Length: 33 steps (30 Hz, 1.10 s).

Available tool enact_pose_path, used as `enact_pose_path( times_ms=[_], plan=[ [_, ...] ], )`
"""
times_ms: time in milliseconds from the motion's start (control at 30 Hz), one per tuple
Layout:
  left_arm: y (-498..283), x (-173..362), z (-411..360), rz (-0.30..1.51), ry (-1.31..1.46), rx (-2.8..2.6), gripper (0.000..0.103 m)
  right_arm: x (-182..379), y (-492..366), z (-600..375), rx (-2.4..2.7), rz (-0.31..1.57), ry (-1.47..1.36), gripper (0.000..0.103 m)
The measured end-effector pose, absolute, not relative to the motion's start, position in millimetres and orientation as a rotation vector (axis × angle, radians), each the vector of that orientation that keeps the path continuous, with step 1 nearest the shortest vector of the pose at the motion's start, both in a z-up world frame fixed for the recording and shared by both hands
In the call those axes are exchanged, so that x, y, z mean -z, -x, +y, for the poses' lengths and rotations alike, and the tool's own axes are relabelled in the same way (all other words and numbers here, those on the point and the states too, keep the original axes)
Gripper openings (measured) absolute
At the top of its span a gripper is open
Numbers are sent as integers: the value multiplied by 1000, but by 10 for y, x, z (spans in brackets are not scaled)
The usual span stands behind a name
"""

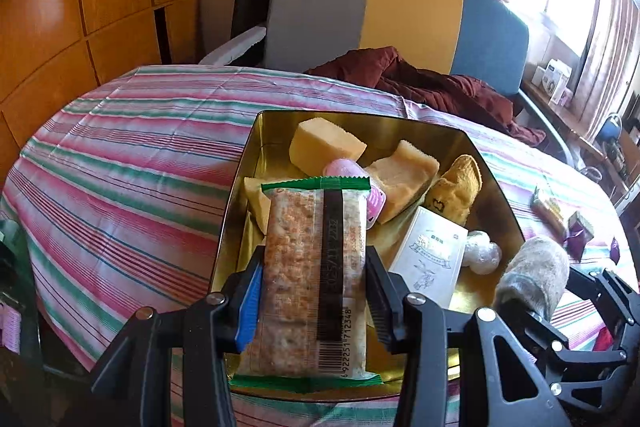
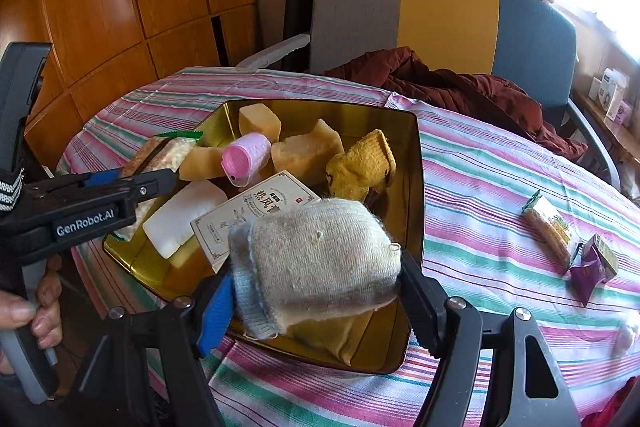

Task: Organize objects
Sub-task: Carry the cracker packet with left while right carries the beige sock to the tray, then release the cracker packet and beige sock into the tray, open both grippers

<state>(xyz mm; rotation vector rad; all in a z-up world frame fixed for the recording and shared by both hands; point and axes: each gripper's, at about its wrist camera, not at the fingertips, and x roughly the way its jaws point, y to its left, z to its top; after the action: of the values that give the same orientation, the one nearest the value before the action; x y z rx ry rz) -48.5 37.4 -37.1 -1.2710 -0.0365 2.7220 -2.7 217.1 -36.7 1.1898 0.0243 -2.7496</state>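
Gripped lengthwise in the left gripper (image 1: 316,291), a cracker packet (image 1: 316,267) is hanging over the near left part of the gold tin (image 1: 496,187). Beside it, the right gripper (image 2: 316,299) is clamping a grey knitted sock (image 2: 316,259) above the tin's near edge.

Judgement: both items are being deposited; each should be lowered onto bare tin floor before release, avoiding the white carton (image 2: 256,215).

Inside the tin are lying three yellow sponge blocks (image 2: 308,151), one yellow sock (image 2: 360,163), one pink thread spool (image 2: 244,155) and one white bar (image 2: 184,219). On the striped tablecloth (image 2: 500,167) are waiting one snack bar (image 2: 548,227) and two small sachets (image 2: 592,267), well apart from the tin.
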Motion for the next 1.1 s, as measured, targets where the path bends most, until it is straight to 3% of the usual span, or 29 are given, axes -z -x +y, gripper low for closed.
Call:
enact_pose_path(
  times_ms=[1100],
  plan=[
    [288, 148, 549, 46, 1141, -2731, 47, 286, -42, 2187, 2800, 11, -1139, 87]
  ],
)
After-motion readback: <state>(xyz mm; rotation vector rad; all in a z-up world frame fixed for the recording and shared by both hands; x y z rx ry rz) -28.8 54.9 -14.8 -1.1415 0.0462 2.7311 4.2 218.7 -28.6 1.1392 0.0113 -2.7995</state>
